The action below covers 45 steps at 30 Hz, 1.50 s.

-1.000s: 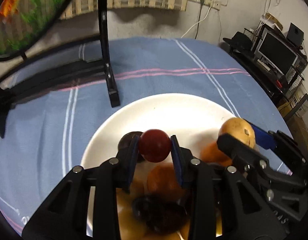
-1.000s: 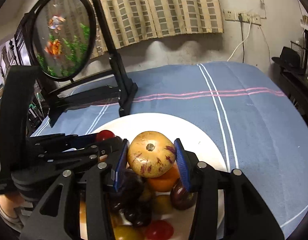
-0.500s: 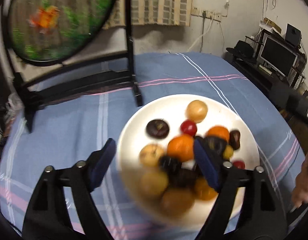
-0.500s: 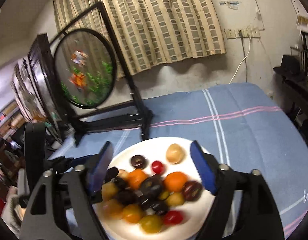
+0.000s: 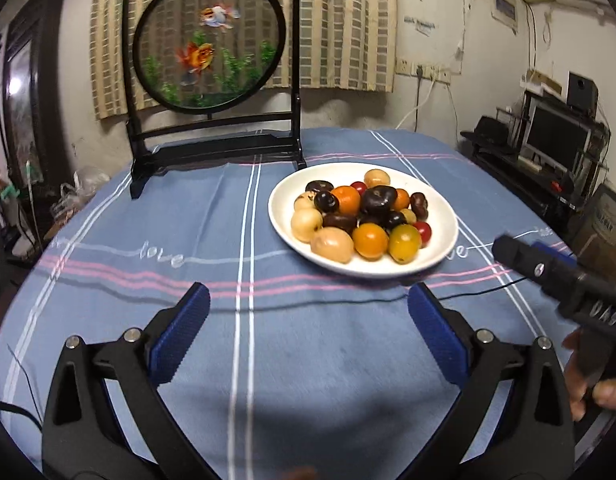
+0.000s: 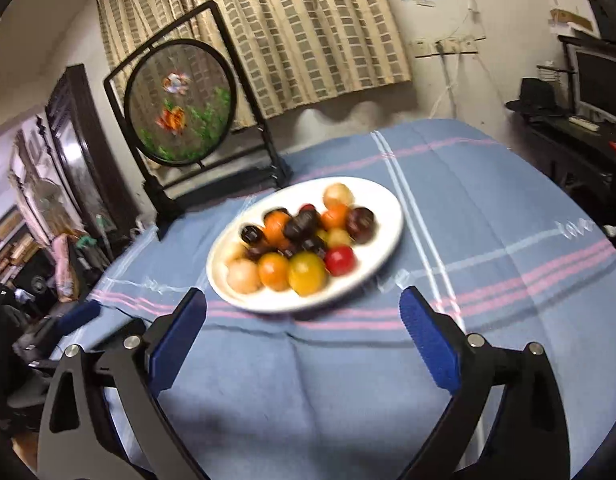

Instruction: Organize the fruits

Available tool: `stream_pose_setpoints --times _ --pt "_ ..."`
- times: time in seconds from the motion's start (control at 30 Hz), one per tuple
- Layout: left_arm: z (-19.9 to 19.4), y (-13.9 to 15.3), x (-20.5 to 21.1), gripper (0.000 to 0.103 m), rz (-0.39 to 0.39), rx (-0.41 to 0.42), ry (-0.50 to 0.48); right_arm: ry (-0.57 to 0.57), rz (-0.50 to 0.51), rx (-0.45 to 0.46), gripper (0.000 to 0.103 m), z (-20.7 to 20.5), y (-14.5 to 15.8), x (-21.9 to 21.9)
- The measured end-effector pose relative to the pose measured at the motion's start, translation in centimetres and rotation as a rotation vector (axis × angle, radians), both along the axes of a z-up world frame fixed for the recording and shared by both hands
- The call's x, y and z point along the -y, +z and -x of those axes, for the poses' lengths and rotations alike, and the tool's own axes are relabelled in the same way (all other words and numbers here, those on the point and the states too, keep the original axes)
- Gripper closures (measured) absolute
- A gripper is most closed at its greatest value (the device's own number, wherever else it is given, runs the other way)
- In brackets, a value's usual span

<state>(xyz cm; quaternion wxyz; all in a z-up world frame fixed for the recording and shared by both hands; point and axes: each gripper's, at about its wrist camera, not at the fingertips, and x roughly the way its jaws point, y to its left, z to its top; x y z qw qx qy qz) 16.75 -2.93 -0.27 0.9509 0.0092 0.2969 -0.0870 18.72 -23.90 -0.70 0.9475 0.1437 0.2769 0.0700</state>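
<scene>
A white plate [image 5: 444,236] on the blue cloth holds a heap of several small fruits [image 5: 364,216]: orange, dark purple, pale yellow and red ones. The plate [image 6: 388,248] and its fruits [image 6: 303,240] also show, blurred, in the right wrist view. My left gripper [image 5: 308,332] is open and empty, well back from the plate, above the cloth. My right gripper [image 6: 303,336] is open and empty, also pulled back from the plate. The right gripper's body [image 5: 556,276] shows at the right edge of the left wrist view.
A black-framed round screen with goldfish [image 5: 209,44] stands at the back left of the table. The blue striped tablecloth [image 5: 187,220] covers the round table. A monitor and shelves [image 5: 560,136] stand off the table to the right.
Both grippers let go of their fruits, a red one and a yellow speckled one, opened wide and drew back and up from the plate. Both fruits now lie on the plate.
</scene>
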Motion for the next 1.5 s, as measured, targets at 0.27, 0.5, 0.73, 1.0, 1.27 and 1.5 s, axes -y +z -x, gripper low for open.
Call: stream_pose_setpoints --times 0.27,0.5,0.73,1.0,1.27,1.5 --pt "0.6 -1.1 0.0 0.002 -0.032 -0.008 -0.008 -0.088 0.099 0.009 0.001 1.8 -0.2 -0.4" --pt "0.7 -0.8 -0.4 0.002 0.008 -0.015 -0.031 -0.061 0.16 -0.019 0.001 1.4 -0.9 -1.5" --pt "0.7 -1.0 -0.2 0.002 -0.015 -0.013 -0.013 -0.054 0.155 -0.026 0.001 1.5 -1.0 -1.6" --pt "0.6 -1.1 -0.5 0.002 -0.02 -0.01 0.007 -0.049 0.155 -0.02 0.001 1.7 -0.9 -1.7" --pt "0.7 -1.1 -0.4 0.002 -0.032 -0.007 0.004 -0.048 0.157 -0.022 0.001 1.6 -0.9 -1.8" --pt "0.9 -1.3 0.2 0.002 -0.037 -0.005 -0.042 -0.049 0.161 -0.029 0.001 1.5 -1.1 -2.0"
